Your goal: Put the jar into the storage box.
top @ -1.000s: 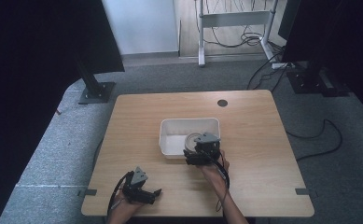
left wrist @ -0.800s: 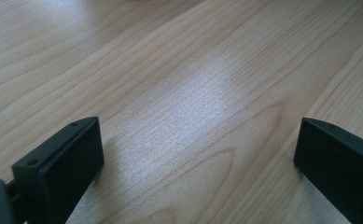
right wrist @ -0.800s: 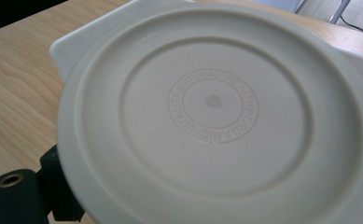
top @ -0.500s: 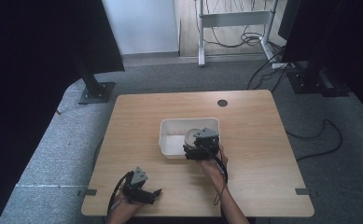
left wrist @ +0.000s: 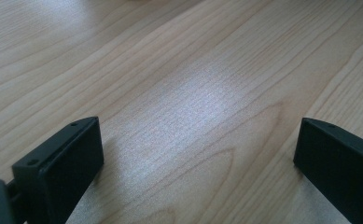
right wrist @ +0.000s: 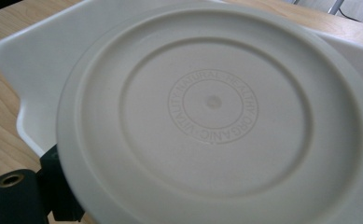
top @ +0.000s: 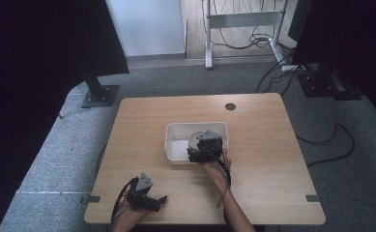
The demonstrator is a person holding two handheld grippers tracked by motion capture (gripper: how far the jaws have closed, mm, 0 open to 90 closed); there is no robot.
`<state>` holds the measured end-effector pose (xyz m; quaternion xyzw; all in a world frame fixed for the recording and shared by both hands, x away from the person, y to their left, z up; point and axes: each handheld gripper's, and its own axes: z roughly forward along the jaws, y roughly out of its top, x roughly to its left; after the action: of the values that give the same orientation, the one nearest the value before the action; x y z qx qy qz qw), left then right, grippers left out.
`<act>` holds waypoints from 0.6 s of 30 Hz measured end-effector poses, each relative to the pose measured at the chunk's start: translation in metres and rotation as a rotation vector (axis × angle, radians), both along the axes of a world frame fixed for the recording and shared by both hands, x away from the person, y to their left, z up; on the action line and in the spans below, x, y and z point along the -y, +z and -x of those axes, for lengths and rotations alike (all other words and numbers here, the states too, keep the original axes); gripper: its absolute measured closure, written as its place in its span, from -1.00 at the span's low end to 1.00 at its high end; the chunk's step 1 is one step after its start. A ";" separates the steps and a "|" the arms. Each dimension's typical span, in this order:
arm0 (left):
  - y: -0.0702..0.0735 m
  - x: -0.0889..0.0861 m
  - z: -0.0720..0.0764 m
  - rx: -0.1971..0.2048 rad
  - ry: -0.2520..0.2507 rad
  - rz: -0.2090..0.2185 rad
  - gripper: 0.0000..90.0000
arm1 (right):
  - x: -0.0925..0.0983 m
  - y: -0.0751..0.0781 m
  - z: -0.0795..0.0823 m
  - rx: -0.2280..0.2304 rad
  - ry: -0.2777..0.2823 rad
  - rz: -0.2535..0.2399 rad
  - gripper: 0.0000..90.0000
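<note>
My left gripper (top: 152, 202) rests on the light wooden table (top: 272, 159), jaws spread wide with bare wood between them. My right gripper (top: 202, 147) holds a round cream plastic plate (right wrist: 214, 116) clamped over the white rectangular plastic bin (top: 176, 145).

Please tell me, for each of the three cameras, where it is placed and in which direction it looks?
High view: above the person's side, looking forward and down on the table; both forearms, left claw and right claw show.
Left gripper view: on the left claw, facing bare tabletop between its open jaws.
Right gripper view: on the right claw, facing the round plate over the white bin.
Shared: high and right views both show bin and plate.
</note>
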<state>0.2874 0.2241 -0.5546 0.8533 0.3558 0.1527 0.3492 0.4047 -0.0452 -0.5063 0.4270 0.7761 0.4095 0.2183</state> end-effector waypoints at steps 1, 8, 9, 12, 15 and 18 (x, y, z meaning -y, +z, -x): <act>0.000 0.000 0.000 0.000 0.000 0.000 -0.97 | -0.001 -0.002 -0.001 0.000 0.001 0.005 -0.80; 0.000 0.000 0.000 0.000 -0.001 0.000 -0.98 | -0.009 -0.012 -0.007 -0.016 -0.004 0.023 -0.80; 0.000 0.000 0.000 0.000 -0.001 0.000 -0.98 | -0.010 -0.013 -0.007 -0.017 -0.004 0.031 -0.80; 0.000 0.000 0.000 0.000 -0.001 0.000 -0.98 | -0.013 -0.017 -0.009 -0.026 -0.002 0.039 -0.80; 0.000 0.000 0.000 0.000 -0.001 0.000 -0.98 | -0.015 -0.021 -0.010 -0.038 0.000 0.050 -0.80; 0.000 0.000 0.000 0.000 -0.001 0.000 -0.98 | -0.015 -0.023 -0.011 -0.049 -0.013 0.034 -0.80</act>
<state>0.2874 0.2241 -0.5546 0.8535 0.3554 0.1526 0.3492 0.4160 -0.0306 -0.5291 0.4381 0.7854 0.3842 0.2090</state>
